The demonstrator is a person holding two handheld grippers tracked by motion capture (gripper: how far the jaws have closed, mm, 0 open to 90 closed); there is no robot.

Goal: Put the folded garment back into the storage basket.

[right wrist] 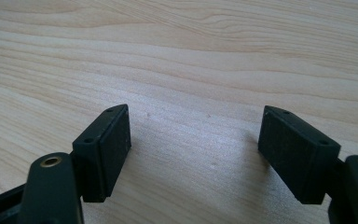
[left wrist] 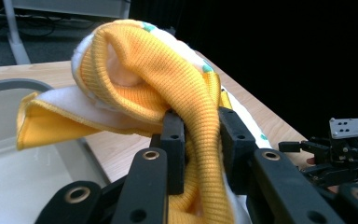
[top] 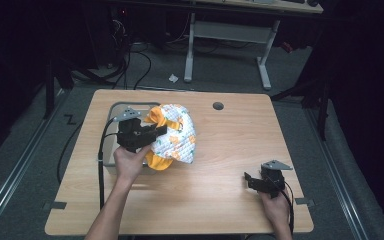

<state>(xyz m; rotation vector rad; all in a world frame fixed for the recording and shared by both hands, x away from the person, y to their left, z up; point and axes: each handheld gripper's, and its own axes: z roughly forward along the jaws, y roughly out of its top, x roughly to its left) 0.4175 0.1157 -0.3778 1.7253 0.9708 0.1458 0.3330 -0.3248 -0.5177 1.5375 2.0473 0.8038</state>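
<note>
1. Garment [top: 175,137], yellow-trimmed, hangs clamped in the left gripper [left wrist: 200,140] beside the grey bin [top: 111,150] above the counter [top: 230,150]
2. Right gripper [right wrist: 193,149] rests with jaws apart
3. Risk: ribbed cuff could slip, dropping it outside the bin

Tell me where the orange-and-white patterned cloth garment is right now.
In the high view the orange-and-white patterned cloth garment is left of the table's middle, clamped in the left gripper beside the clear plastic bin.

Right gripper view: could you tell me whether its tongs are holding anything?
No, the right tongs stand wide apart over the bare wooden table, with nothing between them.
</note>
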